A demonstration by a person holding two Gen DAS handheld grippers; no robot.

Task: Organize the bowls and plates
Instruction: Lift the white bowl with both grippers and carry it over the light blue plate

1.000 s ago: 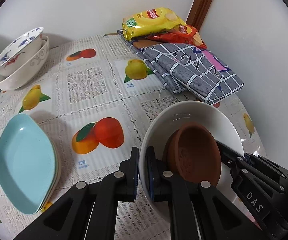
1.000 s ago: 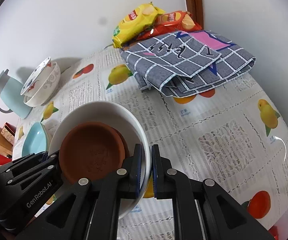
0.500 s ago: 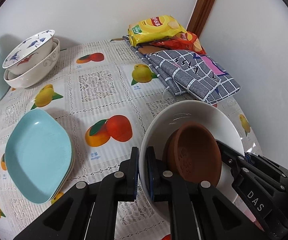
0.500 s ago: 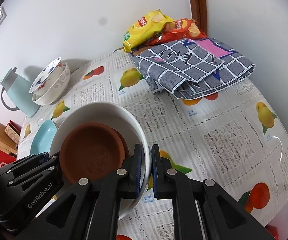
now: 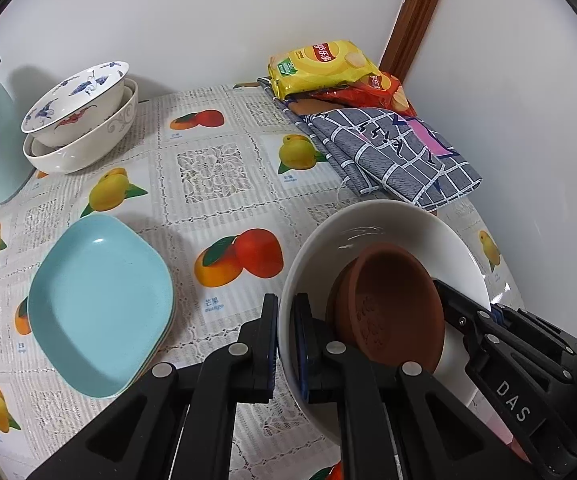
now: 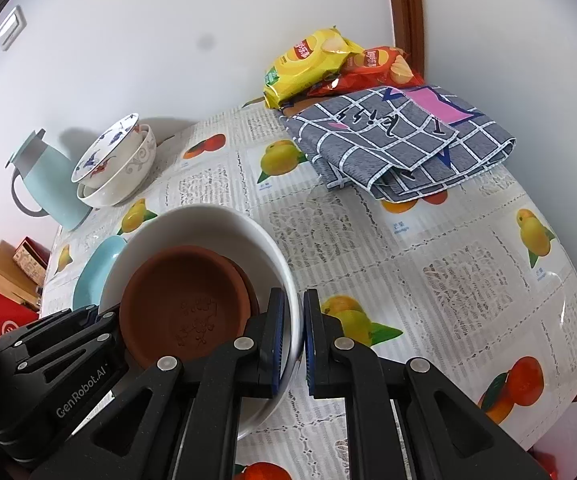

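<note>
Bowl grip, two-handed: we hold the white bowl (image 5: 388, 232) by opposite sides of its rim, left gripper (image 5: 286, 344) pinching one edge, right gripper (image 6: 298, 340) pinching the other. Both sets of jaws are narrow, clamped on the thin rim wall with one pad inside and one outside. We judge two grips are used because the bowl is wide and loaded: brown saucers (image 6: 186, 308) sit nested inside it, at least two, and a single pinch would let it tip.

The bowl looks to be off the table (image 5: 208, 176), tilted a little toward us; its shadow falls on the cloth below. The saucers have slid toward the low, near side, resting against the inner wall, so tilt needs watching.

Places relative to the white bowl:
- light blue plates (image 5: 100, 312), a stack, left of it, flat on the table, near.
- patterned bowl stack (image 5: 80, 116), far left behind it, by the wall; blue-and-red painted bowl sits tilted in a larger white one.
- pale blue jug (image 6: 46, 184), further left again, just beside that stack.
- folded checked cloth (image 5: 392, 152), just behind it, with snack bags (image 5: 324, 66) beyond, in the corner.

Our guess: like goes with like here, plates stacked left, bowls stacked at the back, so this bowl probably heads toward the patterned stack. Saucers inside may need sorting separately; cannot tell yet.
</note>
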